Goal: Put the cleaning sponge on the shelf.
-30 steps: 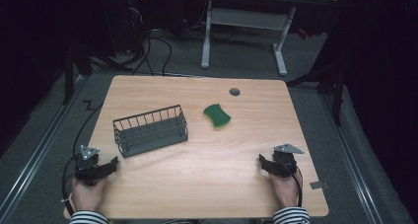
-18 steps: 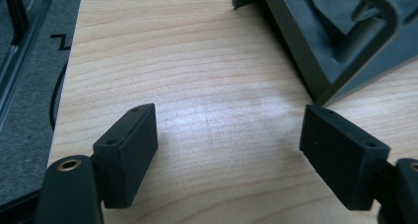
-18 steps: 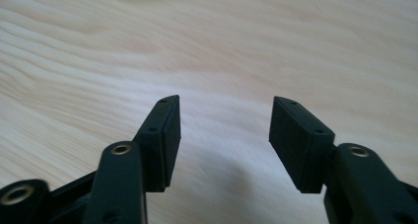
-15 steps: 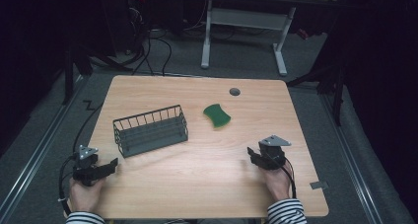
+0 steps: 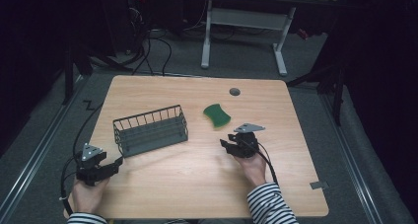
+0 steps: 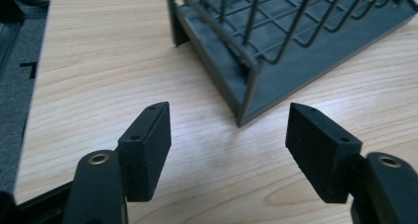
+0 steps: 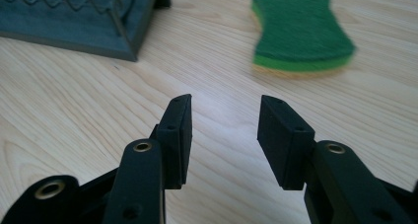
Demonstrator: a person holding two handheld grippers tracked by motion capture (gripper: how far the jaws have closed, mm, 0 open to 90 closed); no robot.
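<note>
High view: a green sponge [image 5: 217,115] lies flat on the wooden surface [image 5: 162,179], right of centre and toward the far half, its long axis running from the near right to the far left, so one short end points toward the right tongs [image 5: 225,145] and the other toward the far edge. A dark wire basket [image 5: 150,130] stands to the left of the sponge, near it but apart, its long side running across the surface and tilted a little. The right tongs sit just on the near side of the sponge without touching it, held by a hand [image 5: 254,167] in a striped sleeve. In the right gripper view the sponge [image 7: 300,29] shows a green top over a yellow layer, ahead and slightly right of the jaws, which stand apart with nothing between them and have just been closing. The left tongs [image 5: 117,162] rest near the front left corner, close to the basket's near end; in the left gripper view their jaws stand wide apart, having just narrowed a little, with the basket's corner [image 6: 246,103] ahead of them, not between the pads.
</note>
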